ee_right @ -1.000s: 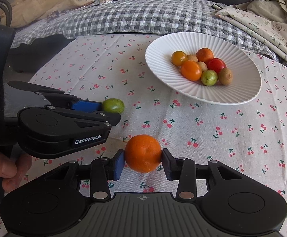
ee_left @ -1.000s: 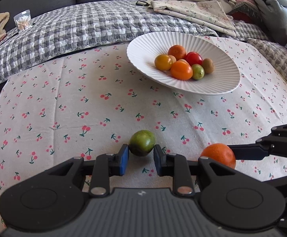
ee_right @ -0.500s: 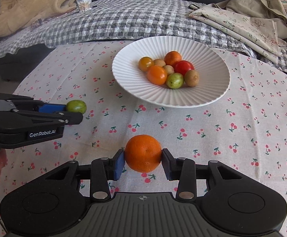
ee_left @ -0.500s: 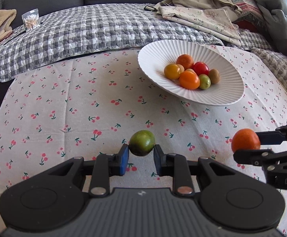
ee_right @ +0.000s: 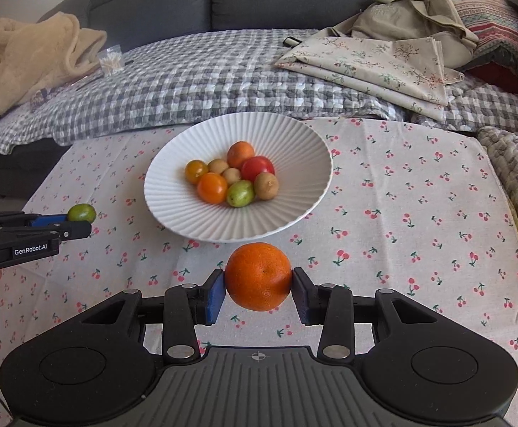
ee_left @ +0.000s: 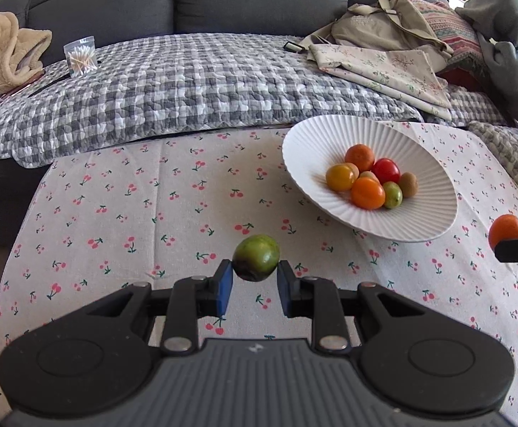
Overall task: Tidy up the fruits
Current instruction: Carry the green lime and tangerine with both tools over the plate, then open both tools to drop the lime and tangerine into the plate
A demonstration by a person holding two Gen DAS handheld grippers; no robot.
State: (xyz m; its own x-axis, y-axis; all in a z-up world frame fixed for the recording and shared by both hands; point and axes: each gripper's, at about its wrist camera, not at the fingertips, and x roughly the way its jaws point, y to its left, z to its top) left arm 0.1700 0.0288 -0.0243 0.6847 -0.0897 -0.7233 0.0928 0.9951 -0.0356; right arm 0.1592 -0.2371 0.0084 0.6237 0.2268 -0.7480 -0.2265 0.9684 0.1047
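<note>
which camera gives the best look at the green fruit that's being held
The left wrist view: the green fruit sits large and sharp in the left gripper. In the right wrist view it is small, near the frame's left edge.

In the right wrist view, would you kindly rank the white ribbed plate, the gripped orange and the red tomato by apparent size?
1. White ribbed plate.
2. Orange, held in the right gripper; it is nearest the camera, so it looks inflated.
3. Red tomato on the plate.

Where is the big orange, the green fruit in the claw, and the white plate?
Orange [ee_right: 258,276]: right wrist view, middle of peel.
Green fruit [ee_left: 256,257]: left wrist view, its front.
Plate [ee_right: 173,192]: right wrist view, bare left wall.
</note>
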